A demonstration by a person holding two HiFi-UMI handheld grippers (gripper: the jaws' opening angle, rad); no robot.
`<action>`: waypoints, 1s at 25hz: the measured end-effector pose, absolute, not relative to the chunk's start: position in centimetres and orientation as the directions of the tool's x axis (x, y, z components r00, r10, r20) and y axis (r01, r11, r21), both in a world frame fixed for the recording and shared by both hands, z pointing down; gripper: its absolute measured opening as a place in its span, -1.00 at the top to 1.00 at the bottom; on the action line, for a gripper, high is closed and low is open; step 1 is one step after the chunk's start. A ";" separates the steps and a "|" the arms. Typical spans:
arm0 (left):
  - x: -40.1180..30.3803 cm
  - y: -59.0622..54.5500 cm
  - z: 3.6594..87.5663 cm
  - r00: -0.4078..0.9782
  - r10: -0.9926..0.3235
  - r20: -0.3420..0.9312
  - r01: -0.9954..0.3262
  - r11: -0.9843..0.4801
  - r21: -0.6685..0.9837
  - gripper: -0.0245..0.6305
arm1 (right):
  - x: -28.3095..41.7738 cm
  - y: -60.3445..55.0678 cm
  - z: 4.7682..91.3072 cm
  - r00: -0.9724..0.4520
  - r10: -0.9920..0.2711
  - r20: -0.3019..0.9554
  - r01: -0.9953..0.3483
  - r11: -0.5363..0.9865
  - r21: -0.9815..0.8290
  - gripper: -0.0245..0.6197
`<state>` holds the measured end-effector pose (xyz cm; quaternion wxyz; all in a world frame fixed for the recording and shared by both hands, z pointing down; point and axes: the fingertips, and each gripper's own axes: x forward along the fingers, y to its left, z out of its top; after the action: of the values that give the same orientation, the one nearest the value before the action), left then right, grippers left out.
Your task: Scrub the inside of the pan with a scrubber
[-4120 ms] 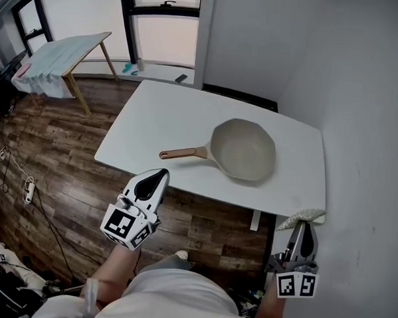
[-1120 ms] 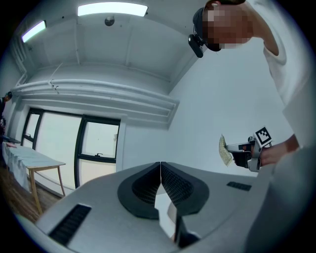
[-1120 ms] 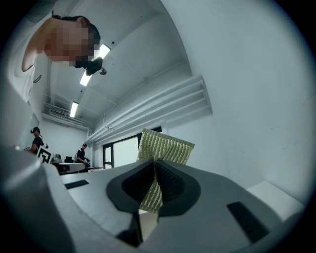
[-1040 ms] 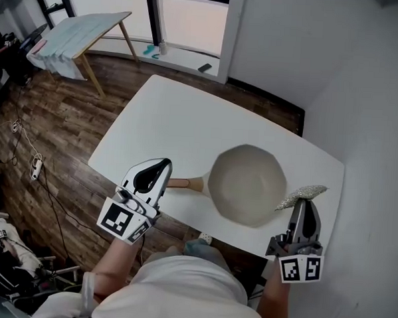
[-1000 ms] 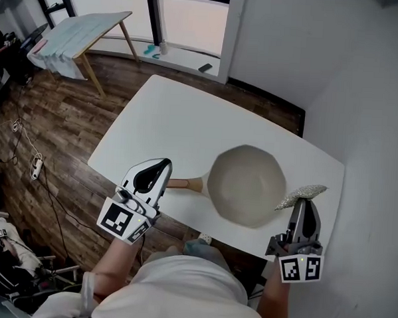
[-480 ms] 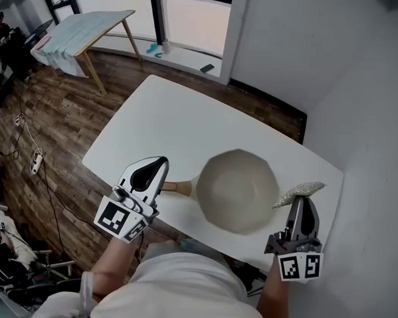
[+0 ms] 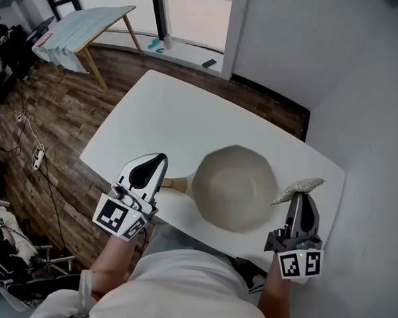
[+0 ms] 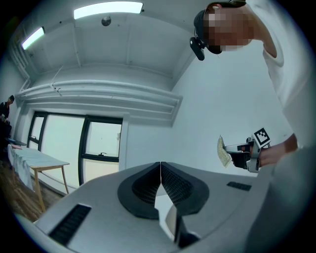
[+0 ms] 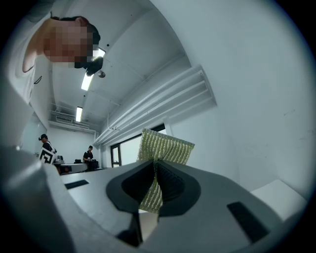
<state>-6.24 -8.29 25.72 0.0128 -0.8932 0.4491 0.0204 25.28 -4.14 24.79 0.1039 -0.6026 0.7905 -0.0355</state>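
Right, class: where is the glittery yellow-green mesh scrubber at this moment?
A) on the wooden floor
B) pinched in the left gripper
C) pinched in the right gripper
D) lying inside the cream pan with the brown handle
C: the right gripper view shows the right gripper with its jaws closed on the glittery yellow-green mesh scrubber, while the left gripper has its jaws together with nothing between them.
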 end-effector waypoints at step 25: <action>-5.7 -9.4 27.9 0.664 -0.747 0.027 -0.746 -0.664 -0.054 0.88 | 24.7 -5.4 26.8 -0.230 -0.971 -0.070 -0.949 0.240 -0.204 0.82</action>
<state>-5.75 -9.45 27.86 0.0191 -0.9119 0.4093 -0.0236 24.66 -5.44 26.78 0.0909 -0.6138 0.7820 -0.0590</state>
